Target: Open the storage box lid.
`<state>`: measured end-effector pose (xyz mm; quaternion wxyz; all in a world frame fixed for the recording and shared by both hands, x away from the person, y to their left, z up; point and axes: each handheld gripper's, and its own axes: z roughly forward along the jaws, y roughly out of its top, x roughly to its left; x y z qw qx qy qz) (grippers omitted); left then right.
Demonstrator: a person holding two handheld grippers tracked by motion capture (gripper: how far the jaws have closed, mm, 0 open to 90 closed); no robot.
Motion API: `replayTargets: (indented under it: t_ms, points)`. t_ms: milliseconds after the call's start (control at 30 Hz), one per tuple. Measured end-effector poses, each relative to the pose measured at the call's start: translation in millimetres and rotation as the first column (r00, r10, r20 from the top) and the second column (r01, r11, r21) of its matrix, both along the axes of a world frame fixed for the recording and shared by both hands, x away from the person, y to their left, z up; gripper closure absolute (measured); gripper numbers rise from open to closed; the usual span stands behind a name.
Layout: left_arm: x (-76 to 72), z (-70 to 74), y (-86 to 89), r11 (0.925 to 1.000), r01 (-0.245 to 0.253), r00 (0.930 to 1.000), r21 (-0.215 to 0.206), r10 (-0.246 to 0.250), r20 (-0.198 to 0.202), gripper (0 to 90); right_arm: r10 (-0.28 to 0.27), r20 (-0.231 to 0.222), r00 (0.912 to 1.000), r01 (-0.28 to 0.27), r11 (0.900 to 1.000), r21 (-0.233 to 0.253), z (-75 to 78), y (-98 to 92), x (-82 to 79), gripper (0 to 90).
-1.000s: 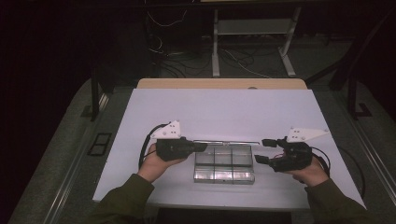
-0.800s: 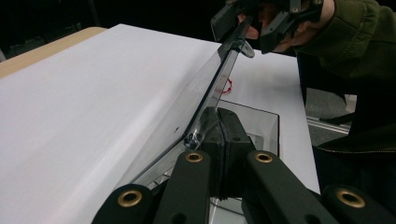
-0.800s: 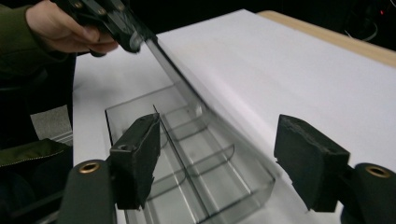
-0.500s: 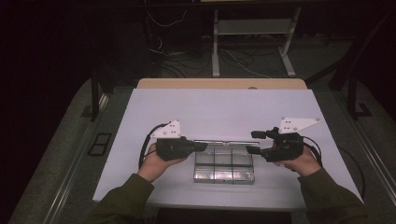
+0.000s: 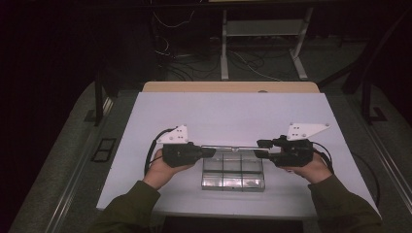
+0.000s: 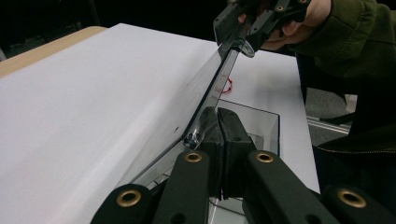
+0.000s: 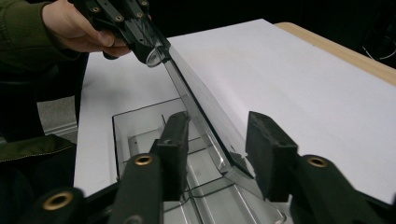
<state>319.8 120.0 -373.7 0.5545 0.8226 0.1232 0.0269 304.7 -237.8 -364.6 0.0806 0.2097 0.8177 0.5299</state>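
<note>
At the near-centre of the white bench [image 5: 228,116], a clear compartmented box [image 5: 233,174] lies with its transparent lid [image 6: 205,100] raised along the far edge. The left gripper [image 5: 206,152] is clamped on the lid's left end, jaws fully closed on the clear plastic in the left gripper view. Compared with one second ago, the right gripper [image 5: 260,148] has moved inward from a position apart from the box to the lid's right end. Its jaws stand spread, one on each side of the lid edge, without contact yet. This indicates that a two-point hold on the lid is being set up; closing the right gripper is probably the next step.
</note>
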Motion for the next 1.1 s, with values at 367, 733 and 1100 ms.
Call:
replayTargets:
  t_ms: [367,733,1100]
  points:
    - [-5.2,-2.1,6.9,0.9996,-0.023,0.9997,0.016,0.023,-0.008,84.5,0.013,0.012,0.9999,-0.013,1.000,-0.007,4.4,-0.3,5.3,65.5]
    - [-12.8,-9.3,24.5,0.9966,-0.073,0.9965,0.039,0.074,-0.038,78.0,0.005,0.019,0.9998,-0.005,1.000,-0.015,9.6,-0.7,16.0,68.6]
    - [-17.9,-16.5,41.4,0.9869,-0.153,0.9871,0.050,0.155,-0.039,62.0,0.009,0.015,0.9998,-0.009,1.000,-0.014,13.7,-0.5,26.3,70.8]
